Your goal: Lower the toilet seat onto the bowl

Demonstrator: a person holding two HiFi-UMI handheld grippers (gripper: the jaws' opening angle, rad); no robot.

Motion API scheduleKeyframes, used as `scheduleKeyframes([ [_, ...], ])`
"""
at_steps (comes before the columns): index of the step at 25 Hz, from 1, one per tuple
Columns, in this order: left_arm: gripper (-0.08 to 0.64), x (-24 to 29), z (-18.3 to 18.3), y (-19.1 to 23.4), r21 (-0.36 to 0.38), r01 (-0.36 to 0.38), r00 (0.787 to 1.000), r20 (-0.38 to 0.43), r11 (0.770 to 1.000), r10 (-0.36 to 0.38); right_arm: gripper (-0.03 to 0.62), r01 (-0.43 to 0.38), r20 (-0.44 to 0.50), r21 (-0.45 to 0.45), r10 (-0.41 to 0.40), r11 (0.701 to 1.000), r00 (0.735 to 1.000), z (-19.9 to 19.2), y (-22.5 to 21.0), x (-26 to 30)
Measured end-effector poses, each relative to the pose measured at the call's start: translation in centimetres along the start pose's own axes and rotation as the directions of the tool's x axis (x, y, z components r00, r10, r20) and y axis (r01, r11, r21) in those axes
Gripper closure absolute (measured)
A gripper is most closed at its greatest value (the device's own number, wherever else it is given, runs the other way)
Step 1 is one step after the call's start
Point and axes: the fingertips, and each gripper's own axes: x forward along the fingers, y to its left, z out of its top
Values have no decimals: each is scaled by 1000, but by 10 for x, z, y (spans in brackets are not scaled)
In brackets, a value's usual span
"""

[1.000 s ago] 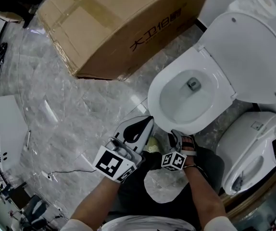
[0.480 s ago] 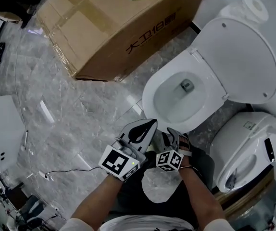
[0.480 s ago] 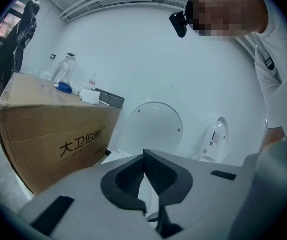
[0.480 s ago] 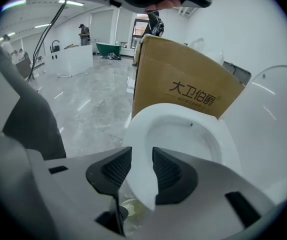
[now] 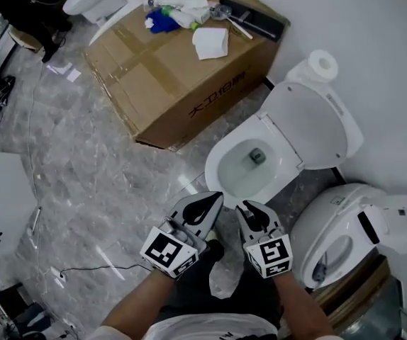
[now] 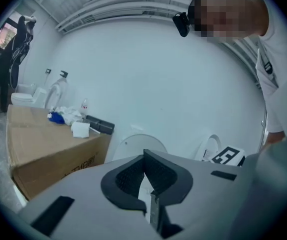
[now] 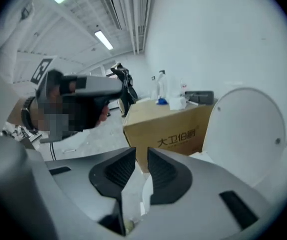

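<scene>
- The left hand-held gripper (image 5: 213,197) is nearest, its jaws pressed together with nothing in them.
- Just beside it, the right hand-held gripper (image 5: 249,208) has jaws a narrow gap apart; they have just been closing, and nothing is between them.
- Both point at the front rim of the white toilet bowl (image 5: 224,173), close to it but not touching.
- The toilet seat (image 5: 310,127) stands raised behind the bowl, leaning back towards the white wall (image 5: 374,34), well apart from both grippers.
- A toilet paper roll (image 5: 322,64) sits behind the seat.
- A second white toilet (image 5: 335,222) stands on the right.
- The floor (image 5: 83,176) is grey marbled tile.
- A large cardboard box (image 5: 164,76) lies farther left, with small items on top.
</scene>
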Motion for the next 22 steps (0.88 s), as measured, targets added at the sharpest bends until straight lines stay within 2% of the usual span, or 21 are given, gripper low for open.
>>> scheduleKeyframes([
  [5, 563, -23, 82, -38, 45, 14, 998, 67, 999, -17, 529, 43, 176, 1, -43, 999, 983, 112, 9, -69],
  [12, 563, -48, 172, -92, 103, 41, 987, 151, 994, -56, 540, 80, 366, -36, -62, 996, 929, 229, 33, -146],
  [16, 563, -54, 208, -120, 152, 76, 976, 192, 985, -105, 547, 117, 433, -67, -77, 991, 898, 272, 42, -173],
  [22, 563, -65, 241, -149, 178, 104, 963, 230, 978, -144, 555, 142, 488, -64, -93, 988, 868, 302, 55, -212],
])
